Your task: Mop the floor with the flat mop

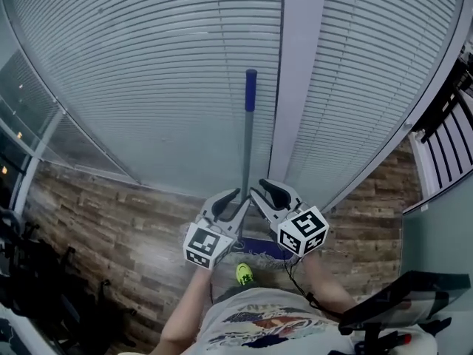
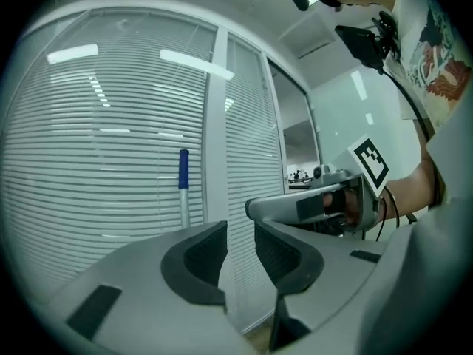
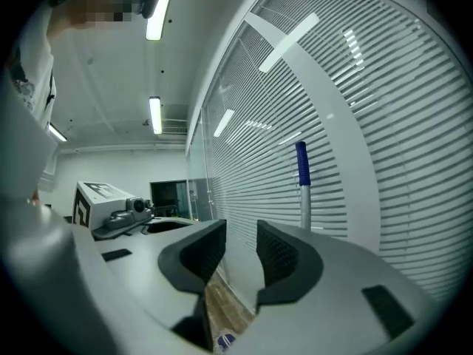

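Note:
The flat mop stands upright against the blind-covered glass wall, its grey handle point(image 1: 248, 139) topped by a blue grip point(image 1: 250, 91) and its blue head point(image 1: 260, 248) on the floor by my feet. My left gripper point(image 1: 232, 202) sits just left of the handle's lower part and my right gripper point(image 1: 263, 194) just right of it. Both are open with nothing between their jaws. In the left gripper view the handle point(image 2: 184, 191) stands left of the left gripper point(image 2: 240, 254). In the right gripper view the handle point(image 3: 303, 183) stands right of the right gripper point(image 3: 242, 254).
White slatted blinds point(image 1: 148, 72) and a pale upright frame point(image 1: 299, 80) fill the wall ahead. The floor point(image 1: 111, 228) is brown wood-pattern. A yellow-green shoe point(image 1: 244, 274) shows below the grippers. Dark equipment point(image 1: 29, 272) crowds the lower left, and a black stand point(image 1: 403, 302) the lower right.

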Motion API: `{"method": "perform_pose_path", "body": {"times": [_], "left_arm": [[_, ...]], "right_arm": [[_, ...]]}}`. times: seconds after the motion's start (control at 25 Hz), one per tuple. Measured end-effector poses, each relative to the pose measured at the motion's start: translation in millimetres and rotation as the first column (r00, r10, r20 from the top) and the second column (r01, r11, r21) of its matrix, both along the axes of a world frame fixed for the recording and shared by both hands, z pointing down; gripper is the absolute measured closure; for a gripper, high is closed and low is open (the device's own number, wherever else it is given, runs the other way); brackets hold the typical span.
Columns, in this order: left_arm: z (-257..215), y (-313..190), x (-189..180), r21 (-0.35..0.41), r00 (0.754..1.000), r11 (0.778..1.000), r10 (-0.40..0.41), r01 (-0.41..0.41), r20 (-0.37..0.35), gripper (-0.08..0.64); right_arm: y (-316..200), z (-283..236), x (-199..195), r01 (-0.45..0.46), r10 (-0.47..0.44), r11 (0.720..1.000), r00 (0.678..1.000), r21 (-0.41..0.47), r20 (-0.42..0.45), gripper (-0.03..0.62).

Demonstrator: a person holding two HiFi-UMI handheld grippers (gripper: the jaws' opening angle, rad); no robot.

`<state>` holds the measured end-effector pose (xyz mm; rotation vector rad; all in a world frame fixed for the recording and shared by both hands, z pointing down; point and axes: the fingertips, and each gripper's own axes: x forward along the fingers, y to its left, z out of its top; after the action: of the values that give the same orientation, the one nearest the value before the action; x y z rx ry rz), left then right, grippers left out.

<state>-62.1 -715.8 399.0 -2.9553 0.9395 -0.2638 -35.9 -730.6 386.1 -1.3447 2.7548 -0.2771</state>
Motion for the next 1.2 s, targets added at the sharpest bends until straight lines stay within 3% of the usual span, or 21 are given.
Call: {"method": "perform_pose_path", "body": {"times": [0.08,0.56,0.8,1.04,1.2], "left_arm": [[8,-21,0,-0.01,1.0,1.0,0.027,-0.027,0.013,0.445],[32,-170,24,0.006,0.998,1.0,0.02,-0.021,0.052,0.429],[47,-226,59,0.015,0.995,1.0,0.024,-0.025,0.1,0.38],[49,-265,88,0.043,0.992,0.999,0.007,-0.012,0.126,0.367],[47,-254,90,0.042,0.993,0.999,0.019,-0.024,0.115,0.414]], "right_arm": [[-22,2,-1,-0.028,0.028,1.0,1.0,0.006,-0.015,0.482],[-151,17,13,-0.066,0.068,0.998,0.995,0.022,-0.067,0.42],[-209,12,37,-0.071,0.075,0.996,0.993,0.05,-0.09,0.417],[-248,-8,53,-0.065,0.073,0.994,0.993,0.084,-0.093,0.417],[-241,-23,50,-0.056,0.066,0.992,0.994,0.114,-0.089,0.417]]}}
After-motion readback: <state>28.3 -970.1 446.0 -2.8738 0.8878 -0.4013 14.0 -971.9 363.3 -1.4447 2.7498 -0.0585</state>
